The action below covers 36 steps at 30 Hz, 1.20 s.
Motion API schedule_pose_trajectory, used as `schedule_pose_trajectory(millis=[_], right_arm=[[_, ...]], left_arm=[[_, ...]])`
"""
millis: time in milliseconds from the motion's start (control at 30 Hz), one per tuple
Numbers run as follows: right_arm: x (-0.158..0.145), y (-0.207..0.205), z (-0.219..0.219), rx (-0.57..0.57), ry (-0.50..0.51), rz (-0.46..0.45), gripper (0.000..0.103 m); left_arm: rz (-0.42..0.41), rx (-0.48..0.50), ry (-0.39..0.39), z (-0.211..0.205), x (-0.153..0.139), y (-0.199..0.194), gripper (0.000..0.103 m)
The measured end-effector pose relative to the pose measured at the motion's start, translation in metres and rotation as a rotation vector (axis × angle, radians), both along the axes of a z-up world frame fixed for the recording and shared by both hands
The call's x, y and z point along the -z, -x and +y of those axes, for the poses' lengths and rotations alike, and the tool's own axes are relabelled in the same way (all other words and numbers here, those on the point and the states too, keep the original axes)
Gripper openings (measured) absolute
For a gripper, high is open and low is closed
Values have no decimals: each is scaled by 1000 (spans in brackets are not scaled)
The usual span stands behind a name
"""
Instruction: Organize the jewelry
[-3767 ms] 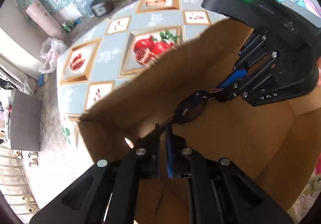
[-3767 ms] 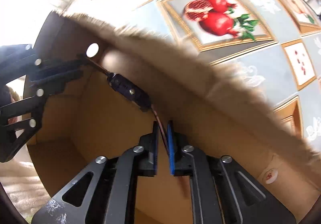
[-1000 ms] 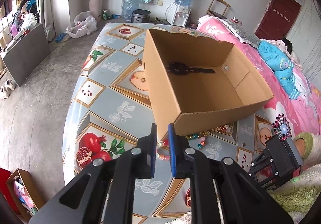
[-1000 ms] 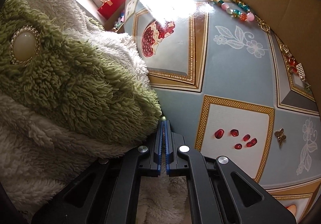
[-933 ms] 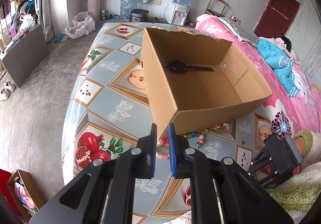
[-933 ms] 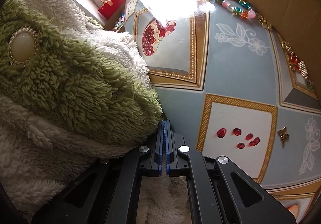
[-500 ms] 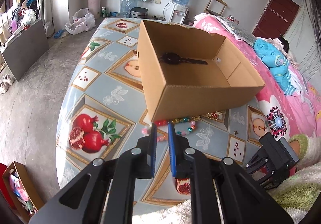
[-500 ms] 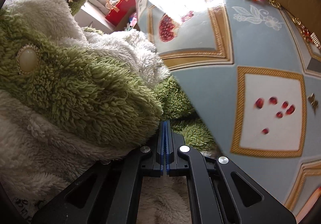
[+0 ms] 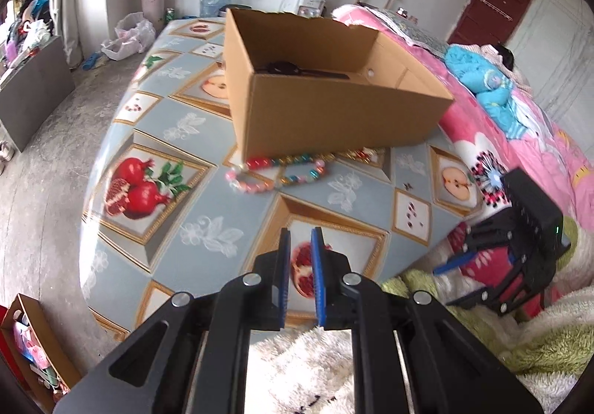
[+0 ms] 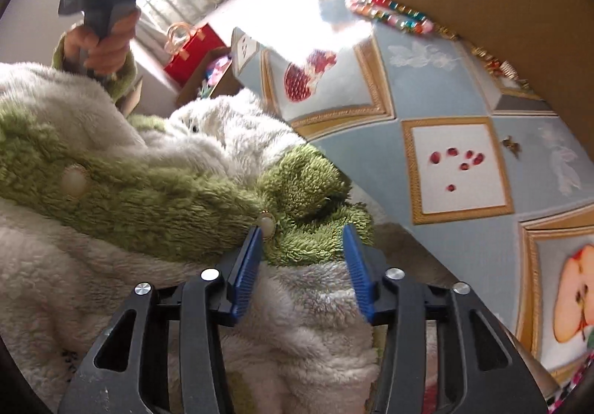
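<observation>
A cardboard box (image 9: 334,106) stands on the table with a dark watch-like piece (image 9: 286,68) inside. A bright beaded necklace (image 9: 278,172) lies on the table against the box's near wall; it also shows in the right wrist view (image 10: 389,15). A small gold charm (image 10: 511,144) lies near the box. My left gripper (image 9: 299,239) hovers over the table's near edge, its jaws a narrow gap apart and empty. My right gripper (image 10: 302,232) is open and empty, low over my fluffy green-and-white robe (image 10: 185,191), off the table's edge.
The table (image 9: 208,228) has a fruit-print cover. A gold and red chain (image 10: 497,67) lies by the box wall. A pink bed (image 9: 519,117) is on the right, and a red bag (image 10: 193,50) stands on the floor.
My right gripper has opened wide from fully shut. Both grippers have pulled back from the box toward my body. The watch-like piece, held by both earlier, lies in the box.
</observation>
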State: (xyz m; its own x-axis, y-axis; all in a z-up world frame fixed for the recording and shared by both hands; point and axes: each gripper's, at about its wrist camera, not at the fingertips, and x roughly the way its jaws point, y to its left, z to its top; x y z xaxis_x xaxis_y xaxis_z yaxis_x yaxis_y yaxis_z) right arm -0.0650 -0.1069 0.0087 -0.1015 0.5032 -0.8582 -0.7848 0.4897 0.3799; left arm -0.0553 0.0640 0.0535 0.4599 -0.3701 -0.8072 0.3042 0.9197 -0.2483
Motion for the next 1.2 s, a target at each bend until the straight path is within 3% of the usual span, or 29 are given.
schedule_pose_trajectory(millis=[133, 700, 867, 1200], right_arm=[[-10, -1, -10, 50, -17, -23, 45], [-16, 10, -49, 182, -48, -51, 45], [-14, 12, -48, 219, -71, -59, 45], [-15, 14, -37, 201, -61, -97, 45]], left_arm=[[34, 80, 5, -16, 4, 14, 18], [207, 326, -27, -87, 53, 54, 18], [216, 320, -49, -95, 62, 64, 18], [133, 236, -38, -69, 44, 56, 18]])
